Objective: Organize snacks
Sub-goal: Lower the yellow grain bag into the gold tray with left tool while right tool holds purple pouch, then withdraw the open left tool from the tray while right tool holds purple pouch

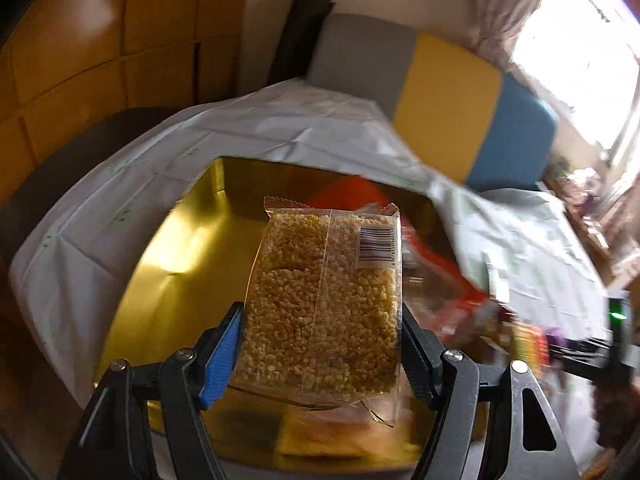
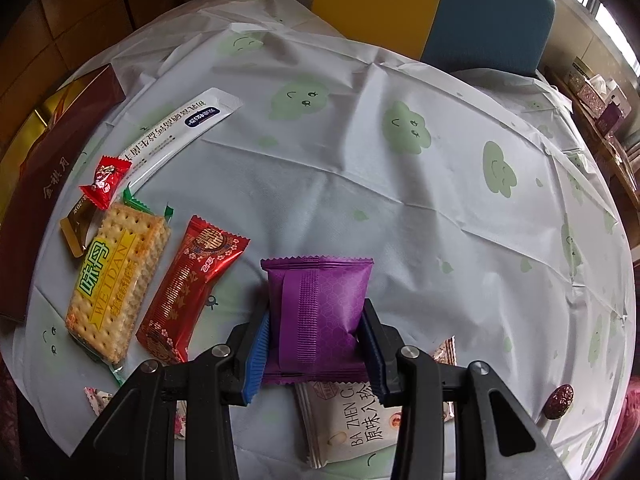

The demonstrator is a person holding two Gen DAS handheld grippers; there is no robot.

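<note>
Round table (image 2: 360,184) under white cloth printed with pale green smiling clouds. Behind table: chair back (image 1: 452,96) in grey, yellow, blue panels. Orange-brown panelled wall (image 1: 80,40) left of chair. Bright window (image 1: 584,56) right of chair, curtain (image 1: 504,4) beside it.

Rice bar (image 1: 324,300): clear glossy film over rough yellow grains, held above the box.
Box (image 1: 168,248): mirror-bright gold lining, smooth.
Cloth (image 2: 360,184): thin matt white sheet, creased, under the box.
Purple pack (image 2: 318,312): matt film with a ribbed seam.
Red pack (image 2: 192,292): shiny foil, right of the box.
Cracker pack (image 2: 116,280): clear glossy wrap, beside the box.
Pads (image 2: 256,356): ribbed blue plastic.
</note>
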